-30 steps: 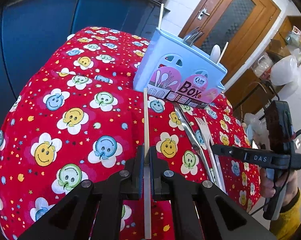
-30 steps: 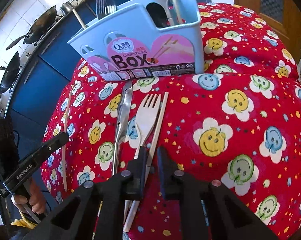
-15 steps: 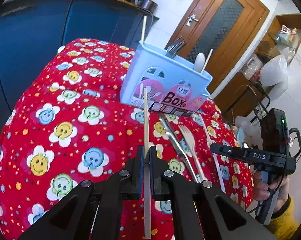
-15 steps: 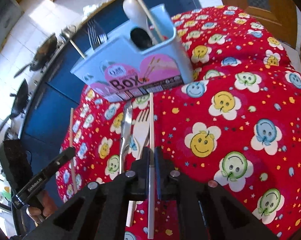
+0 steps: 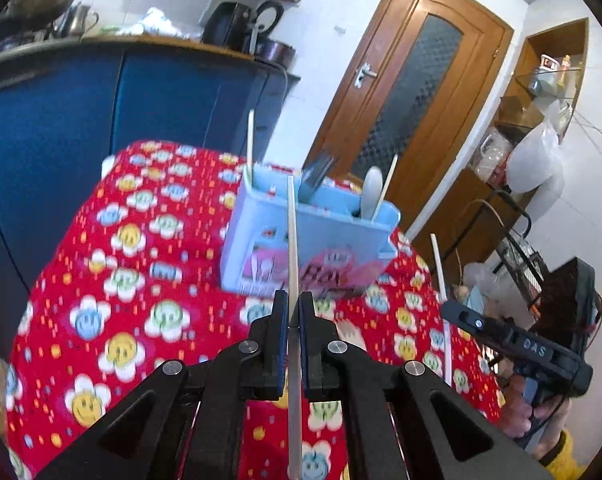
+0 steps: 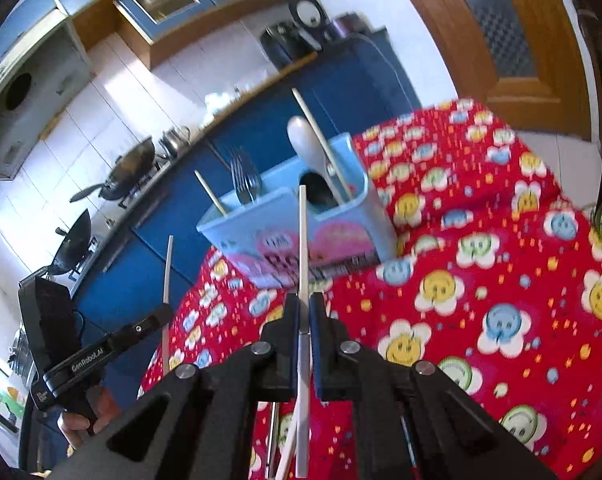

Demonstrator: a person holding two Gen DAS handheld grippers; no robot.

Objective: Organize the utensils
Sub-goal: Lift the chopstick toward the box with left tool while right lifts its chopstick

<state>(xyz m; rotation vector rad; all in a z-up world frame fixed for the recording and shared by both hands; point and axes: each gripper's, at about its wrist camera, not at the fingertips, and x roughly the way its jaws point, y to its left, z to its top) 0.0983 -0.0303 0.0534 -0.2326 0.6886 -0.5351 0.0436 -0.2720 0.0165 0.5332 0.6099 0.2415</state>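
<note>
A light blue utensil box (image 5: 309, 240) (image 6: 301, 224) stands on the red smiley tablecloth (image 5: 141, 280) (image 6: 481, 280); it holds forks (image 6: 243, 180), a white spoon (image 6: 307, 140) and chopsticks. My left gripper (image 5: 294, 304) is shut on a pale chopstick (image 5: 292, 240), lifted and pointing at the box. My right gripper (image 6: 304, 308) is shut on another pale chopstick (image 6: 302, 240), lifted in front of the box. Each gripper with its chopstick shows in the other's view: the right one at the right (image 5: 445, 308), the left one at the left (image 6: 167, 316).
A fork handle and a metal utensil lie on the cloth under my right gripper (image 6: 285, 448). Blue kitchen cabinets (image 5: 81, 120) stand behind the table, with woks (image 6: 125, 176) on the stove. A wooden door (image 5: 413, 92) is at the back right.
Both grippers have lifted their chopsticks off the cloth and tilted upward; the box now sits farther ahead and lower in both views. The right gripper closed on its chopstick a second ago.
</note>
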